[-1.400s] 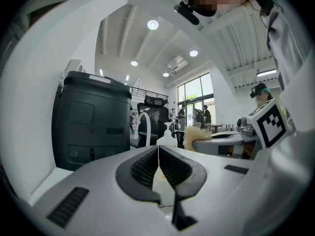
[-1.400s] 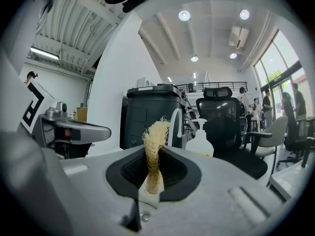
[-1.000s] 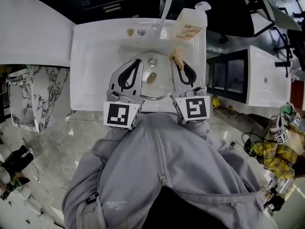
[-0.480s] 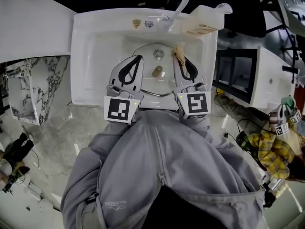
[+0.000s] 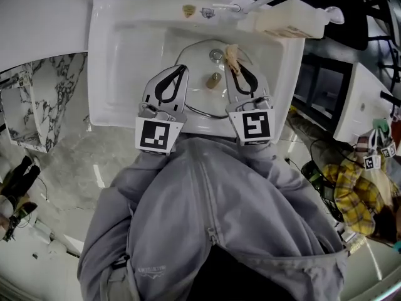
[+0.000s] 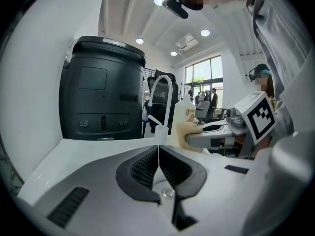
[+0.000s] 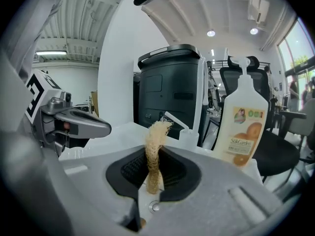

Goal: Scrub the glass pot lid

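White sink [image 5: 119, 55] below, glass lid [image 5: 202, 100] lying flat in basin, knob [image 5: 214, 79] up. Left gripper [image 5: 181, 69] clenched, empty, over lid's left edge. Right gripper [image 5: 236, 64] clamped on tan loofah scrubber [image 5: 232, 56], over lid's right side. Soap bottle [image 5: 289, 19] at back rim.

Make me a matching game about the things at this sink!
Things:
1. glass pot lid
2. soap bottle
3. scrubber
4. left hand-held gripper

Places or states:
A. shut, with nothing in it
B. lying in the sink
C. pinched by the right hand-held gripper
D. standing on the sink's back edge

Pairs: 1-B, 2-D, 3-C, 4-A
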{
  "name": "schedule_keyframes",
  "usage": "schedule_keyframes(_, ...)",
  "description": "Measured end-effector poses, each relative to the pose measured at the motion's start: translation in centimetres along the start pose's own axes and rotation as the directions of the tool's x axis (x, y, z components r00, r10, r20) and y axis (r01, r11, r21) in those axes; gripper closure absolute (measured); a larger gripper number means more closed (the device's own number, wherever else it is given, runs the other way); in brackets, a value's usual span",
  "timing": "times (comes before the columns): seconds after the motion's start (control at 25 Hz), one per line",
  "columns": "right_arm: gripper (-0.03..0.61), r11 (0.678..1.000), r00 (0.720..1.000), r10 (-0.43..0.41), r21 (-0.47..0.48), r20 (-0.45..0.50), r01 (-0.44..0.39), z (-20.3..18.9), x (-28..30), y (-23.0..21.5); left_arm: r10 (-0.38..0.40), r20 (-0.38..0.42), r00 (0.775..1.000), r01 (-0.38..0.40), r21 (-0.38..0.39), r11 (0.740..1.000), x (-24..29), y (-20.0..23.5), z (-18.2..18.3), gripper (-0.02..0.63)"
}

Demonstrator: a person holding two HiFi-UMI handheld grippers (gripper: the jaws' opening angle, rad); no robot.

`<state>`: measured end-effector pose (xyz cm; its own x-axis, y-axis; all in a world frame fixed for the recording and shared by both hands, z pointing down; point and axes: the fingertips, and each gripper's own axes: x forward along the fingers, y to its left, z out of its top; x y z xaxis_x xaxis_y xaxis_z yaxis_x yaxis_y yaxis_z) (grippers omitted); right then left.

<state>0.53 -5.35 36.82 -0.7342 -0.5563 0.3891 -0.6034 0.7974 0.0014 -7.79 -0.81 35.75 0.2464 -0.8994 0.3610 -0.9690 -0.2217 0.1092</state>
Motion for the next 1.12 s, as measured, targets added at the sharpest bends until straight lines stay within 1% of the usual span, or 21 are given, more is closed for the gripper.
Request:
schedule_keyframes(0.28,0.546,0.999,0.998,0.036,-0.020,-0.058,-0.038,-2.0,2.2,0.4,0.009,-0.062,0.998,-0.010,-0.029,1.000,0.0,1.1,-3.4,0.606)
schedule_keyframes(0.4,0.546,0.997,0.993,0.064,-0.031,-0.094,-0.067,-3.1,3.2,0.8,0.012,-0.083,0.996,-0.014,-0.031,0.999,0.0,1.5,-4.6,0.606)
schedule_keyframes(0.52,0.546,0.994,0.986,0.098,-0.042,-0.136,-0.104,-4.5,4.2,1.4,0.025,-0.104,0.994,-0.029,-0.039,0.999,-0.2,1.9,-5.9,0.606)
schedule_keyframes(0.68,0.546,0.986,0.968,0.138,-0.060,-0.208,-0.154,-6.4,5.8,2.2,0.029,-0.156,0.987,-0.038,-0.057,0.998,-0.3,2.5,-7.8,0.606)
schedule_keyframes(0.8,0.546,0.975,0.943,0.184,-0.072,-0.279,-0.211,-7.8,6.7,3.2,0.028,-0.193,0.981,-0.042,-0.070,0.997,-0.5,2.8,-9.0,0.606)
schedule_keyframes(0.92,0.546,0.955,0.902,0.233,-0.089,-0.362,-0.283,-9.4,7.6,4.4,0.021,-0.241,0.970,-0.043,-0.087,0.995,-0.7,3.0,-10.3,0.606)
schedule_keyframes(1.04,0.546,0.926,0.863,0.254,-0.149,-0.436,-0.348,-10.8,8.3,5.5,0.011,-0.280,0.960,-0.042,-0.103,0.994,-0.9,3.1,-11.3,0.606)
schedule_keyframes(1.12,0.546,0.899,0.838,0.253,-0.202,-0.483,-0.388,-11.7,8.7,6.0,0.002,-0.303,0.953,-0.038,-0.113,0.993,-1.0,3.1,-11.9,0.606)
